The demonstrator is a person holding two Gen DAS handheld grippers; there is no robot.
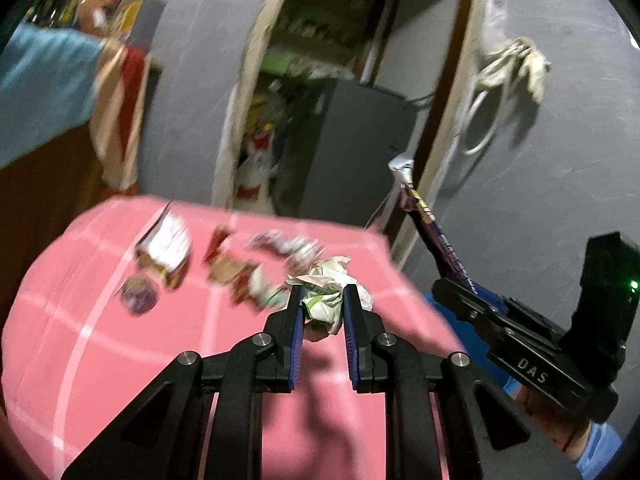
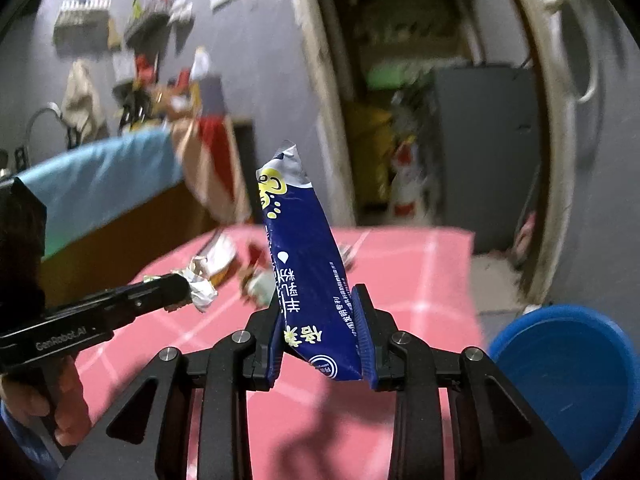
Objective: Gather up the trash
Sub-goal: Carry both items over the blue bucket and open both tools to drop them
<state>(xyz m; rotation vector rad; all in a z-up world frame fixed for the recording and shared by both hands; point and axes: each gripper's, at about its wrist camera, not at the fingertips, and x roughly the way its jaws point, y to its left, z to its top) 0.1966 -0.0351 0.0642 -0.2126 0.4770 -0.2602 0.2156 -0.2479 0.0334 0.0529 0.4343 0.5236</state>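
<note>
My left gripper (image 1: 320,304) had its jaws clenched on a crumpled paper wad (image 1: 326,292), held just above the pink checked desk (image 1: 100,340). My right gripper (image 2: 320,320) gripped a blue snack wrapper (image 2: 304,264) by its lower end, the wrapper standing upright and tilted slightly left, off the desk. More litter (image 1: 224,264) lay scattered farther back on the cloth, too blurred to name, perhaps packets and a round lid. A blue bin (image 2: 568,380) sat just beside the desk's right edge.
</note>
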